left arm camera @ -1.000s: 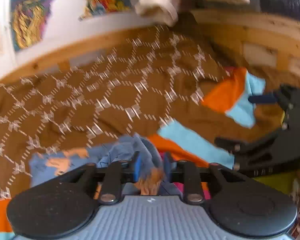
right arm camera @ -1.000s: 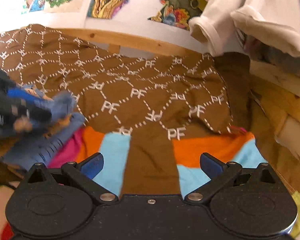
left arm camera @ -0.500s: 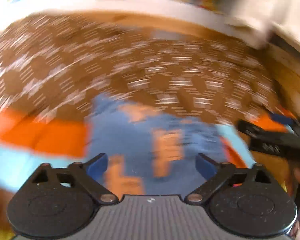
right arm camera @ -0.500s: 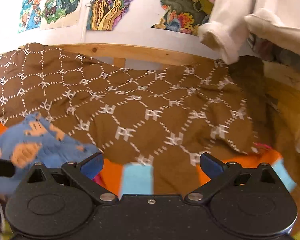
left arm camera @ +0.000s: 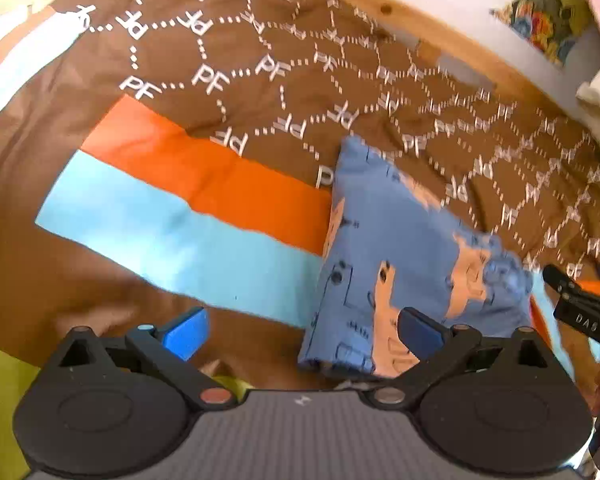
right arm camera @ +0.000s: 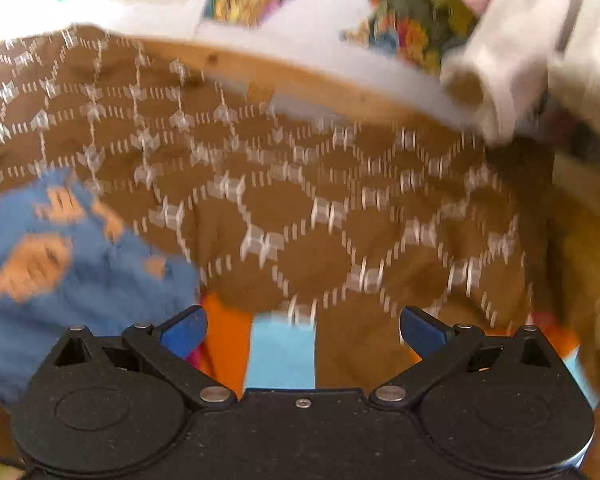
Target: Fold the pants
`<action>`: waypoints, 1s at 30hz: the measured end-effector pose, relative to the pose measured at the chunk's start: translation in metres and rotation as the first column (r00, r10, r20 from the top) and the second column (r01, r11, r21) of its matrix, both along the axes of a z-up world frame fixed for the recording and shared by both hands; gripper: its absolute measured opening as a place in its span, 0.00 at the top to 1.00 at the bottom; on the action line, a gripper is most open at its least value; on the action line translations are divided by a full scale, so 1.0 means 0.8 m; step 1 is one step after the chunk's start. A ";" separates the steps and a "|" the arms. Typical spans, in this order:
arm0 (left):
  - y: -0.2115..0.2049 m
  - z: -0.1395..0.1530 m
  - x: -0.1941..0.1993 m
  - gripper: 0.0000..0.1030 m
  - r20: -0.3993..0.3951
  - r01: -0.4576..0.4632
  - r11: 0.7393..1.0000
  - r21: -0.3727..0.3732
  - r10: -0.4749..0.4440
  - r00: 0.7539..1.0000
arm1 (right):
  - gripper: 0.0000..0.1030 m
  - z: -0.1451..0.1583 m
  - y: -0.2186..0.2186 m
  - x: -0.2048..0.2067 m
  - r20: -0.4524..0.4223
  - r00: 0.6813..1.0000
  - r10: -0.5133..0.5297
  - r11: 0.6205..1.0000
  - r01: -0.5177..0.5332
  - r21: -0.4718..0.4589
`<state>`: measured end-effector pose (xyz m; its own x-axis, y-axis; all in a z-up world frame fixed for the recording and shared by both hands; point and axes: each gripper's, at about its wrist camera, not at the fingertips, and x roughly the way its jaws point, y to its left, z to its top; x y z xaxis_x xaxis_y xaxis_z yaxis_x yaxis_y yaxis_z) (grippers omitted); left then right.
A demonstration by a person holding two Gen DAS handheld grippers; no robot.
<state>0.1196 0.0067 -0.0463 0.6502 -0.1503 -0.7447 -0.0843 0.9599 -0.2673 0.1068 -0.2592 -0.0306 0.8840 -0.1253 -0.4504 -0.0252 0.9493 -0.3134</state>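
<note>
Blue pads of the left gripper have just been opening and now stand wide, nothing between them; the right gripper gapes empty too. Pants lie bunched on the brown blanket, beside its orange stripe. For a tidy fold, I'd pinch an outer edge and lay it flat first.

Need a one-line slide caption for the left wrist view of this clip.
Open left hand-held gripper above folded blue pants lying on brown patterned bedspread.

folded pants on bedspread, wooden rail behind
</note>
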 end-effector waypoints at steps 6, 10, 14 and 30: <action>0.001 -0.002 -0.010 0.00 0.079 0.004 1.000 -0.008 -0.003 0.997 | 0.01 0.002 0.070 0.022 0.007 0.982 0.189 0.982 -0.188 -0.029; -0.001 -0.018 -0.014 0.00 0.040 0.002 0.998 0.070 -0.005 0.999 | 0.01 -0.050 0.118 0.039 -0.079 0.922 0.379 0.883 -0.386 -0.266; 0.008 -0.015 -0.017 0.00 0.039 -0.012 0.999 0.034 0.011 0.999 | 0.01 -0.024 0.096 0.063 -0.099 0.930 0.353 0.921 -0.364 -0.141; 0.013 -0.014 -0.017 0.00 0.030 -0.059 0.998 0.028 0.059 0.998 | 0.01 -0.028 0.057 0.012 -0.085 0.970 0.229 0.973 -0.230 0.001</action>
